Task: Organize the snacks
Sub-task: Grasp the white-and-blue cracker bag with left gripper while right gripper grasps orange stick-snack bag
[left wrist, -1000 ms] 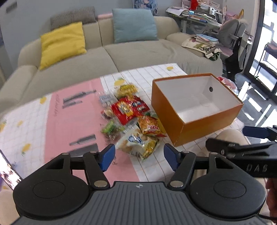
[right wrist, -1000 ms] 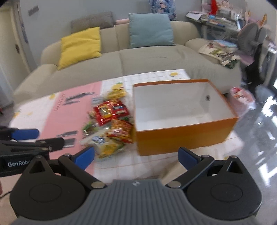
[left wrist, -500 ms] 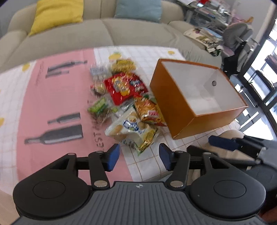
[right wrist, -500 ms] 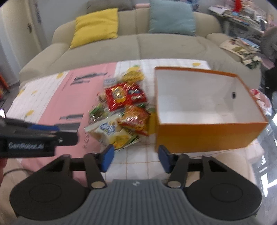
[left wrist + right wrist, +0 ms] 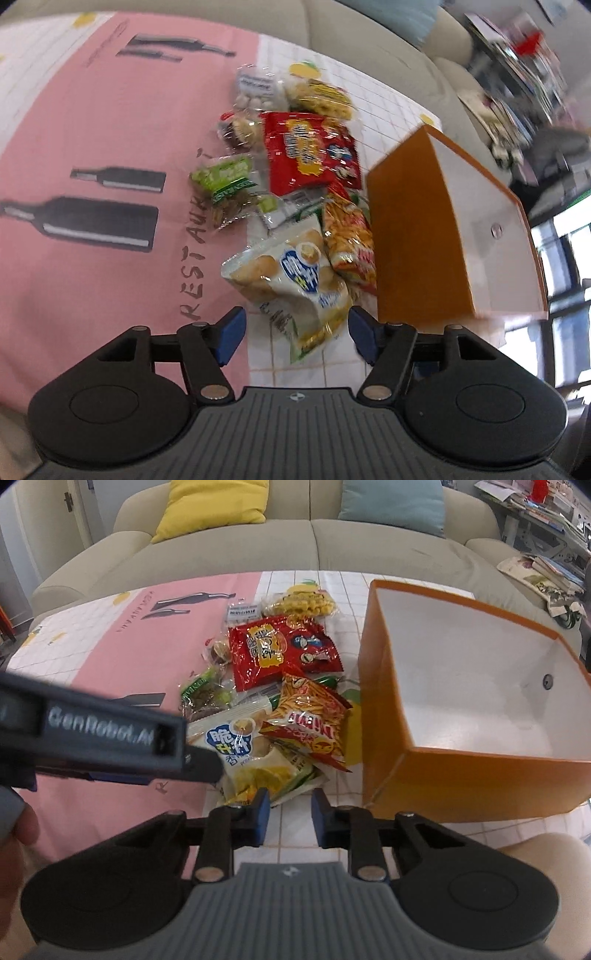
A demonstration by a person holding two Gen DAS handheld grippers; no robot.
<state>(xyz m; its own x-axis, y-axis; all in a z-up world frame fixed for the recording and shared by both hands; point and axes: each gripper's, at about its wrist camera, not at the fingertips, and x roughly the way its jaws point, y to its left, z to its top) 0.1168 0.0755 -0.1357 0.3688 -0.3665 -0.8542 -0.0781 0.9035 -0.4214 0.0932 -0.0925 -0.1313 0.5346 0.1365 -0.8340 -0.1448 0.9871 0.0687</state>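
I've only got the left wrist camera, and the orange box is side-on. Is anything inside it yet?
Observer: No. The right wrist view looks down into the orange box, and its white floor has nothing on it.
Operator: Where's the right gripper? I don't see it.
Observer: The right gripper is shut with nothing between its pads, over the tablecloth between the white biscuit bag and the box's near corner.

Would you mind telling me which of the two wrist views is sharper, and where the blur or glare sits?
Right wrist view: sharper; the red snack bag and orange box read crisply, with glare on the bag's foil; only the left gripper's arm crossing close at the left is soft. Left wrist view: motion-smeared, worst at the cluttered desk top right; fisheye bends the tablecloth lines.
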